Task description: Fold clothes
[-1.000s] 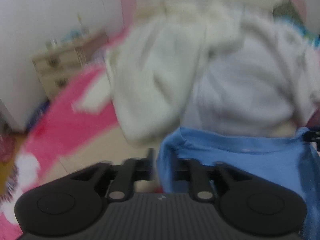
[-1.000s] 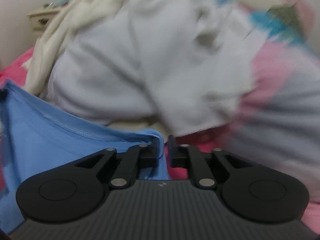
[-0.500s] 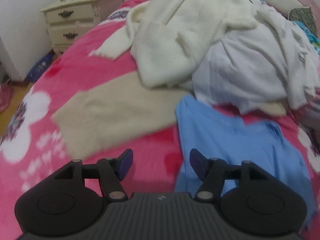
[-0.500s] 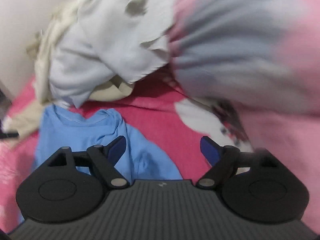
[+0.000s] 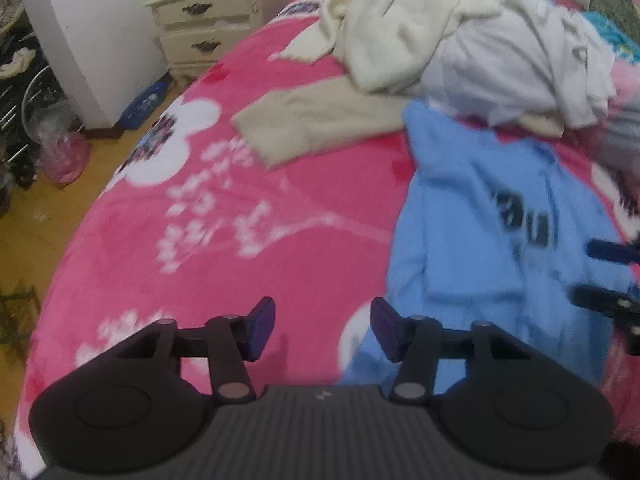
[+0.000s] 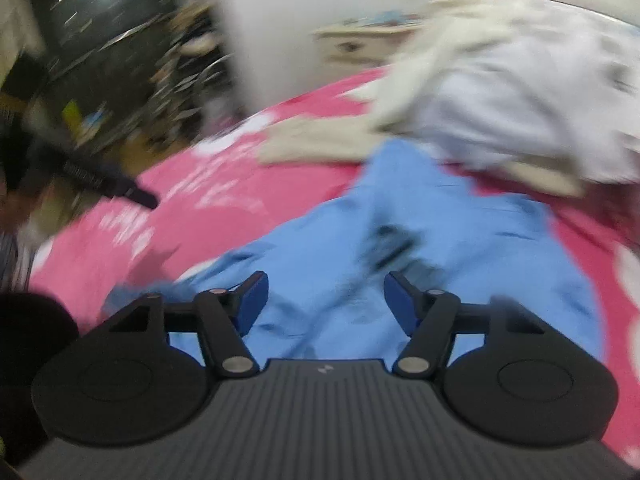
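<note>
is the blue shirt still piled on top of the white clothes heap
No, the blue shirt lies spread on the pink blanket, in front of the white clothes heap.

Dark print on the blue shirt (image 5: 500, 216) is too blurred to read.

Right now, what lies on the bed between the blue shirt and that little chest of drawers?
In the left wrist view, a beige garment on the pink blanket lies between the blue shirt and the chest of drawers.

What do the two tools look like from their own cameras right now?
Both look alike: a dark grey ribbed body, two round black lobes, black link arms with silver pivot pins. The left tool has purplish-blue finger pads; the right tool has bright blue ones.
</note>
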Available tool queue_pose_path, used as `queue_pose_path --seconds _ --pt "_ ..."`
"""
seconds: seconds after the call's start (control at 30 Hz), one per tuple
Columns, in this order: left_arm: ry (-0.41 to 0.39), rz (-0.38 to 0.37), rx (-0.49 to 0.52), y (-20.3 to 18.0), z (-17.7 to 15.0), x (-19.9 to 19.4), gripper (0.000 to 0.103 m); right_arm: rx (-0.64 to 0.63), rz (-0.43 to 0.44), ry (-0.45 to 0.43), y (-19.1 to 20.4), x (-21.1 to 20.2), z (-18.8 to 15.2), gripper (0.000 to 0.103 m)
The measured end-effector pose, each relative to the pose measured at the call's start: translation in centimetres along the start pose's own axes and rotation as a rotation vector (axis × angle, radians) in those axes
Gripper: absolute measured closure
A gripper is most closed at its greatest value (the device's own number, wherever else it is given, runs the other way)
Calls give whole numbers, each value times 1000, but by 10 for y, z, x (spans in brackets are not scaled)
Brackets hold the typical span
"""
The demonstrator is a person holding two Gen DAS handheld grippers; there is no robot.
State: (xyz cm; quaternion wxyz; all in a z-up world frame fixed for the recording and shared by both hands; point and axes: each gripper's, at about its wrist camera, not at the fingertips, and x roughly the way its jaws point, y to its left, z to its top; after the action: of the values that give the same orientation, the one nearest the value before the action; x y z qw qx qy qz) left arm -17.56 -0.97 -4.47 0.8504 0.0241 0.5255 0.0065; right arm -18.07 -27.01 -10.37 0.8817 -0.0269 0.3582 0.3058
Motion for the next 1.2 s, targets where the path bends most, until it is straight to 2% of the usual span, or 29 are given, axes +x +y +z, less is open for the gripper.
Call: queue_pose_path --seconds 0.07,0.13,0.27,0.47,0.5,0.53,0.57,0.6,0.63,0.67,0.77,0.87,0.97,1.0,1.03,1.1,1.2 --pt "23 -12 16 9 -19 4 58 -93 -24 48 26 28 0 48" --pt "58 -34 46 13 -35 13 64 -177 -63 98 48 54 1 59" --pt "130 -135 122 10 -52 31 63 -250 -139 185 71 88 8 64" --pt "116 -116 284 -8 -67 52 61 -345 -203 262 83 124 6 69" --pt "111 -113 300 -10 -69 55 61 -357 -210 268 83 131 6 74" --pt "115 -112 307 -10 -71 57 61 -355 -216 271 82 135 7 86" --pt "121 -112 311 -9 -72 59 61 -313 -219 264 76 133 12 93" --pt "126 -111 315 -8 -74 61 66 -253 -221 252 70 129 19 97" --pt "128 -109 316 -8 -75 62 74 -194 -222 241 63 124 25 97" --pt "128 -107 318 -7 -77 62 76 -103 -219 219 52 117 31 97" --pt "123 -107 309 0 -78 61 76 228 -186 132 9 89 42 98" --pt "105 -104 290 5 -78 64 67 573 -118 25 -39 69 41 98" --pt "109 -117 283 8 -79 69 71 855 1 -90 -76 63 40 98" --pt "111 -124 282 9 -79 71 80 921 44 -124 -83 61 42 98" --pt "109 -135 278 10 -80 70 96 974 83 -152 -89 60 45 98" --pt "115 -153 249 13 -80 67 99 1032 144 -195 -95 62 58 98" --pt "128 -190 144 26 -79 58 100 1056 224 -219 -97 74 89 98"
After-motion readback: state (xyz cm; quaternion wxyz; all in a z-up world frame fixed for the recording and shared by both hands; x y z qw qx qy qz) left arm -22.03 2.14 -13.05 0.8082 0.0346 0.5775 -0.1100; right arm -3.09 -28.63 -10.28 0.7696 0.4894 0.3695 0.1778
